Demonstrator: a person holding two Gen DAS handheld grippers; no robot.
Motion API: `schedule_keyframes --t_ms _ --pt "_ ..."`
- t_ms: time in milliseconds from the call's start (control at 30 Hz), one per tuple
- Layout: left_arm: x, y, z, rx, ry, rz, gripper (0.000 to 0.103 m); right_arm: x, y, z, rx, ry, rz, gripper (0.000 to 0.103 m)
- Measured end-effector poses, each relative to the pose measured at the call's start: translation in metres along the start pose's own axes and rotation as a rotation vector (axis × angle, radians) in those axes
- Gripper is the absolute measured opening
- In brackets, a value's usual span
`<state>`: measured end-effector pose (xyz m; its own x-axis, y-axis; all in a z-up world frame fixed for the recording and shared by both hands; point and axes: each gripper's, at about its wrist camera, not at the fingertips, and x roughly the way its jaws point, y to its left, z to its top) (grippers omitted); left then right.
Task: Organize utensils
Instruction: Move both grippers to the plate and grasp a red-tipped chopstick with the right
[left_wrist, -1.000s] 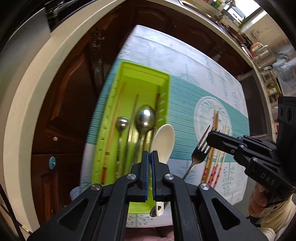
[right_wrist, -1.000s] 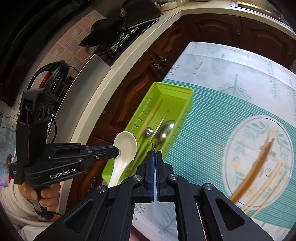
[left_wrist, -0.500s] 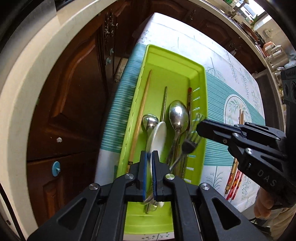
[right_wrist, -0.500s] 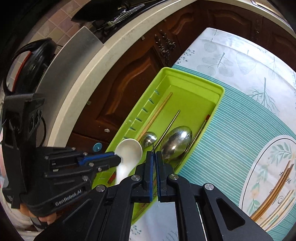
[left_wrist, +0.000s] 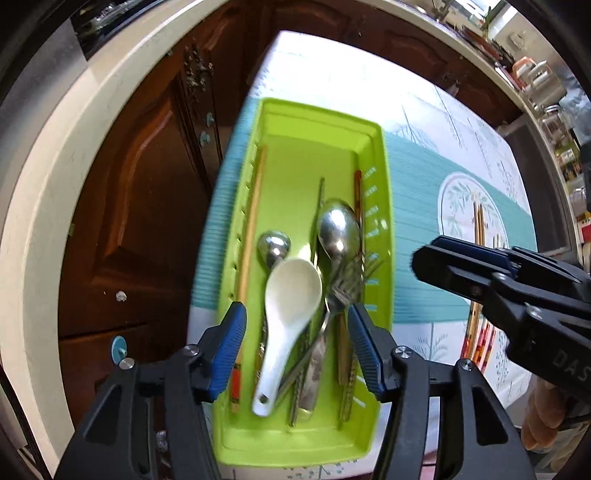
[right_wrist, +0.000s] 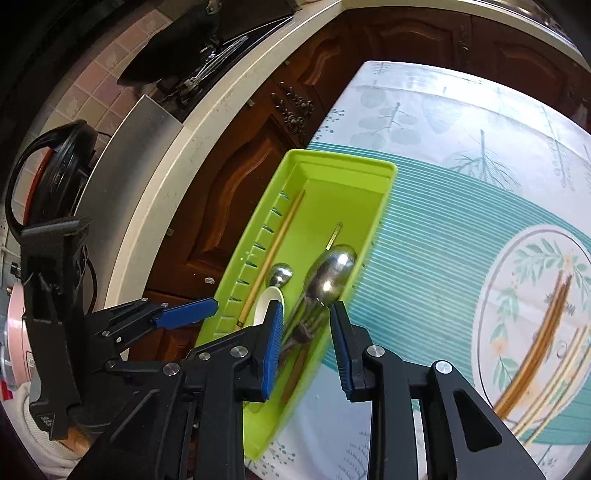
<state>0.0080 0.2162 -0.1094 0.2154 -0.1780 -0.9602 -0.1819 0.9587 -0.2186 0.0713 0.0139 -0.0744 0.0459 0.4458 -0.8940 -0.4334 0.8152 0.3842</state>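
Both tongs have just spread, releasing spoon and fork. Left tongs (left_wrist: 295, 343) gape over the white spoon (left_wrist: 286, 317); right tongs (right_wrist: 306, 339) gape over the fork (right_wrist: 306, 328). Both lie in the green tray (left_wrist: 384, 192), lower centre, on the bench (left_wrist: 424, 173).

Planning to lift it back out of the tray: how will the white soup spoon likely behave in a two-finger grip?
The white soup spoon looks glazed and smooth, so probably slippery. It seems rigid, likely ceramic, so a drop could chip it. Its handle lies across metal cutlery in the green tray, so it may rock.
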Motion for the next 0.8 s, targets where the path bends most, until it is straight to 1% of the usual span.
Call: schedule_keyframes --t_ms 67,167,267,300,333,367,400,433,467,600,700,800 --pt "0.003 -0.002 0.0 -0.014 0.037 0.001 0.055 -0.007 -0.006 -0.007 0.018 0.005 -0.008 0.027" --pt "0.005 -0.005 0.001 -0.042 0.067 -0.006 0.055 -0.018 -0.015 -0.016 0.038 -0.002 -0.023 0.027" --pt "0.0 -0.016 -0.001 -0.03 0.074 0.005 0.056 -0.035 -0.027 -0.026 0.062 -0.013 -0.03 0.027" --pt "-0.002 -0.019 -0.001 -0.024 0.07 0.006 0.058 -0.04 -0.031 -0.029 0.068 -0.017 -0.037 0.029" --pt "-0.005 -0.024 -0.001 -0.015 0.063 0.013 0.064 -0.045 -0.036 -0.033 0.073 -0.022 -0.046 0.033" --pt "-0.008 -0.027 0.0 -0.01 0.058 0.019 0.073 -0.05 -0.041 -0.036 0.081 -0.03 -0.054 0.034" --pt "-0.01 -0.031 0.001 -0.007 0.059 0.025 0.077 -0.054 -0.045 -0.039 0.088 -0.034 -0.06 0.035" --pt "-0.012 -0.037 0.002 -0.003 0.06 0.034 0.084 -0.059 -0.052 -0.043 0.1 -0.035 -0.07 0.035" --pt "-0.014 -0.043 0.004 0.002 0.057 0.039 0.087 -0.064 -0.059 -0.047 0.115 -0.036 -0.08 0.035" --pt "-0.019 -0.069 0.009 0.038 0.044 0.037 0.088 -0.081 -0.086 -0.062 0.173 -0.043 -0.133 0.035" --pt "-0.019 -0.093 0.011 0.072 0.039 0.018 0.088 -0.093 -0.109 -0.075 0.24 -0.051 -0.144 0.035" --pt "-0.015 -0.126 0.011 0.153 0.031 0.039 0.088 -0.104 -0.135 -0.089 0.312 -0.061 -0.157 0.035"
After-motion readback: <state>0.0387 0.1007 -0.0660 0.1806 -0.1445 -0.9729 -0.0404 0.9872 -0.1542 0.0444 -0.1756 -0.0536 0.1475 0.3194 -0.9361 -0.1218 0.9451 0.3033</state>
